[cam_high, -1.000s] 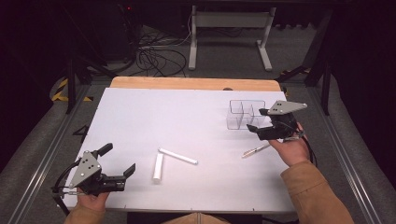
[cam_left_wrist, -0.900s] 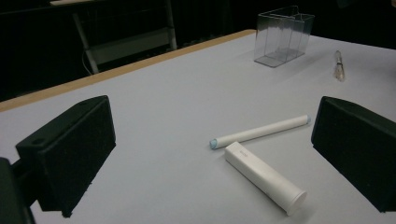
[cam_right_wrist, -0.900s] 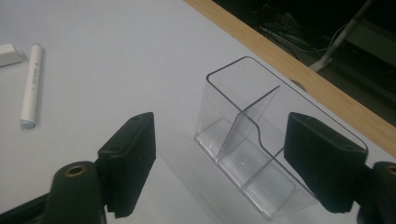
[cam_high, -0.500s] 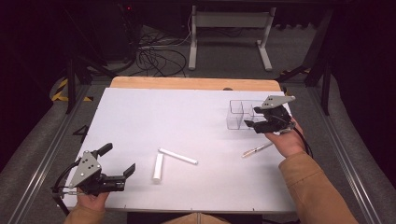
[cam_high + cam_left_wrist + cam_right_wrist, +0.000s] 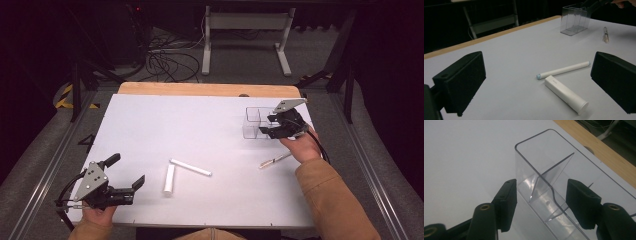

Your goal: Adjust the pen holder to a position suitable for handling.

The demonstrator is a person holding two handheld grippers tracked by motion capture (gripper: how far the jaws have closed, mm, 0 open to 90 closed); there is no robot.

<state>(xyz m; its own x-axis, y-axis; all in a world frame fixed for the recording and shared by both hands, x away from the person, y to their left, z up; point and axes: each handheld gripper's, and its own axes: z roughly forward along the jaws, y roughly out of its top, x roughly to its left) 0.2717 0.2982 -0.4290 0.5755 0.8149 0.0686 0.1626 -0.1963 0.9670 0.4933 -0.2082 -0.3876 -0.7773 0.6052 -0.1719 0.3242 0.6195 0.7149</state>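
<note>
A clear plastic divided box (image 5: 252,122) (image 5: 574,20) (image 5: 541,157) stands at the far right of the white table. My right gripper (image 5: 264,131) (image 5: 541,183) reaches it from the right. Its jaws have just been closing and now straddle the box's near end, one outside the left wall, one on the far side. A slim gap still shows at the right pad. On the table's near middle lie a thin white stick (image 5: 190,167) (image 5: 564,70) and a thicker white tube (image 5: 169,180) (image 5: 566,95). My left gripper (image 5: 126,171) (image 5: 537,62) rests open at the near left, aimed at them.
A small wooden-handled brush (image 5: 275,160) (image 5: 606,35) lies just under the right hand. The white table top (image 5: 200,125) ends in a wooden strip at its far edge. Behind it stand a metal frame and cables on the floor.
The right hand has moved left and slightly away, up to the clear box, and its jaws have narrowed around the box's end. The left gripper has kept still.
</note>
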